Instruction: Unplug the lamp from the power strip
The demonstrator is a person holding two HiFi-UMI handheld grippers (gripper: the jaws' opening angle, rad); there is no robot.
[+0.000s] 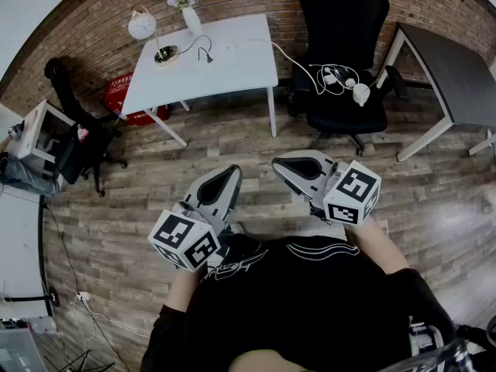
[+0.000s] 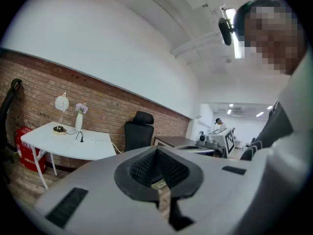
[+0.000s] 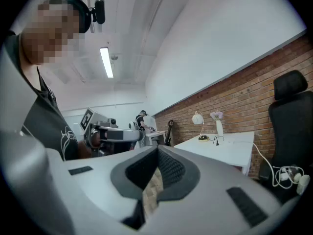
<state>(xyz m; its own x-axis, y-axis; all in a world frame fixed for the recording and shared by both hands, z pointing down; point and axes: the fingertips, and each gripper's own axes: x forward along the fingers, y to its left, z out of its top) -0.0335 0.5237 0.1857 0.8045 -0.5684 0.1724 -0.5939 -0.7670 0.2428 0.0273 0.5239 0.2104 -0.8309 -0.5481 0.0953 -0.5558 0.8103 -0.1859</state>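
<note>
The person stands on the wood floor (image 1: 232,138), well apart from the white surface (image 1: 232,72) by the brick wall. Both tools are held low in front of the body, pointing toward that surface. The left hand-held gripper (image 1: 231,173) is clenched, its jaws pressed together with nothing between them. The right hand-held gripper (image 1: 280,166) is clenched the same way and also carries nothing.

The lamp (image 1: 143,25) stands upright at the surface's far left corner, its round white shade above a dark round base. A vase (image 1: 191,18) of pale flowers stands just beside it. A black cord (image 1: 190,49) leads from the lamp's base to a black plug (image 1: 208,56), which lies on the bare surface.

A white cable (image 1: 291,59) runs off the surface's right edge to a black chair (image 1: 345,45). It ends in a white bundle (image 1: 341,77) on the seat; its parts are too small to tell apart.
</note>
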